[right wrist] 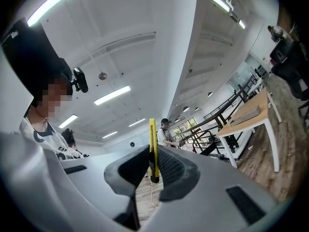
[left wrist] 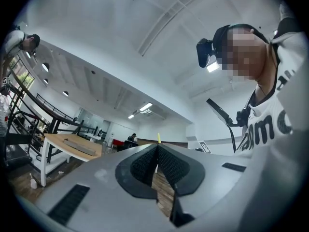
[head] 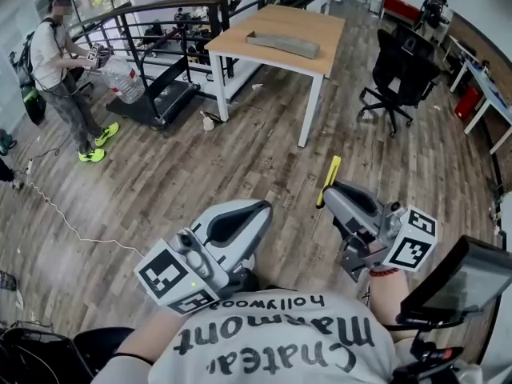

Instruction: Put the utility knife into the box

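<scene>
A yellow utility knife (head: 329, 180) sticks out forward from my right gripper (head: 328, 190), held low in front of my chest. In the right gripper view the jaws are shut on the knife (right wrist: 152, 149), which stands upright between the black pads. My left gripper (head: 260, 211) sits beside it to the left, jaws shut with nothing between them (left wrist: 157, 151); the knife's yellow tip (left wrist: 159, 138) shows just past it. The box (head: 283, 44), a shallow grey cardboard tray, lies on the wooden table (head: 320, 34) several steps ahead; the box (left wrist: 79, 146) also shows at the left of the left gripper view.
A black office chair (head: 400, 74) stands right of the table. A person (head: 60, 74) holding a large plastic bottle stands at far left by a railing (head: 160, 22) and treadmill. A cable (head: 60, 214) runs across the wood floor. Desks line the right wall.
</scene>
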`<state>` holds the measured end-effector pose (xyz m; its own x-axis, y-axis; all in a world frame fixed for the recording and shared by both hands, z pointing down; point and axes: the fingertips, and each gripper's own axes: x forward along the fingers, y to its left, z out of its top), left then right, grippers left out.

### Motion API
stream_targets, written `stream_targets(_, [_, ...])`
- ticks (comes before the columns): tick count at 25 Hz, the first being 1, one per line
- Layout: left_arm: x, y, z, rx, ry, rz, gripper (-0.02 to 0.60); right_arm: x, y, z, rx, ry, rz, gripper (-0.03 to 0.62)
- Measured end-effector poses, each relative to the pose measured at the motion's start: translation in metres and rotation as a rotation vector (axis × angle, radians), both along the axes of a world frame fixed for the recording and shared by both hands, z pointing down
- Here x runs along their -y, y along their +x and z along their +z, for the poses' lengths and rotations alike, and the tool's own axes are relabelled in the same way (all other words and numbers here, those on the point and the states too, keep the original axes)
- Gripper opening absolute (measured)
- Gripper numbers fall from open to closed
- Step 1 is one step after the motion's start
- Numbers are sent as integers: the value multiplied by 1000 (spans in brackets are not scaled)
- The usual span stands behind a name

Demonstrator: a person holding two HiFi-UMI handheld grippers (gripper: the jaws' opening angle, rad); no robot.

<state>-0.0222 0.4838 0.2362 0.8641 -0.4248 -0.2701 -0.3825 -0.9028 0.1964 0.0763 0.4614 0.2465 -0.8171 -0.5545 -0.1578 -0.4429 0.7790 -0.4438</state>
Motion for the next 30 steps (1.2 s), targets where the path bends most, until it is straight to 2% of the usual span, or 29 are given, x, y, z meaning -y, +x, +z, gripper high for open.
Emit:
stream_targets(7, [79, -13, 3, -10, -6, -2, 6, 76, -19, 5, -18, -5, -12, 51])
stream_targets(16, [184, -34, -18, -19, -5, 10, 6, 179, -37, -15, -10, -3, 7, 51])
stream_targets(25, [261, -61, -20, -29, -16, 7, 6, 256, -62, -16, -2, -4, 5, 51])
stream_targets(30, [298, -83, -18, -43, -8, -21, 6, 291, -79, -13, -6, 6, 4, 51])
